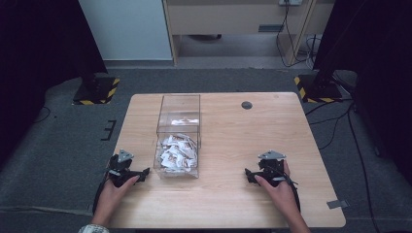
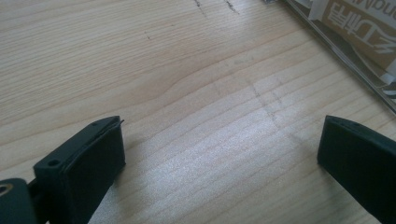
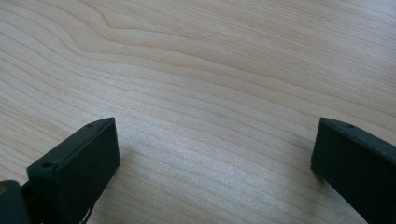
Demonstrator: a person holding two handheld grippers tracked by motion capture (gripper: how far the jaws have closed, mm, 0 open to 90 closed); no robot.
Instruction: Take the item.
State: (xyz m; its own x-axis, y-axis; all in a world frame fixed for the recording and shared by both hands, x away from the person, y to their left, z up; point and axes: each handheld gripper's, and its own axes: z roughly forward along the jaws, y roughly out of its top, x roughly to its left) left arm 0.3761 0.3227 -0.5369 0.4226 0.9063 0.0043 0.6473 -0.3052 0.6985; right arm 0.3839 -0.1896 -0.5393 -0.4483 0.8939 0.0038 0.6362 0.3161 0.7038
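A clear plastic box (image 1: 178,133) stands on the wooden table (image 1: 233,141), left of centre, with several white and brown packets (image 1: 177,153) heaped in its near half. My left gripper (image 1: 127,171) rests on the table just left of the box's near end, a hand around it. In the left gripper view its jaws stand wide apart over bare wood (image 2: 205,116), so the left gripper (image 2: 222,149) is open, and the box corner (image 2: 359,42) shows at upper right. My right gripper (image 1: 266,171) sits near the front right, open; the right gripper (image 3: 215,144) holds nothing.
A dark round cable hole (image 1: 247,105) marks the table's far side. Black stands with yellow-striped bases (image 1: 97,90) flank the table on the grey floor. Cables (image 1: 340,121) trail along the right side.
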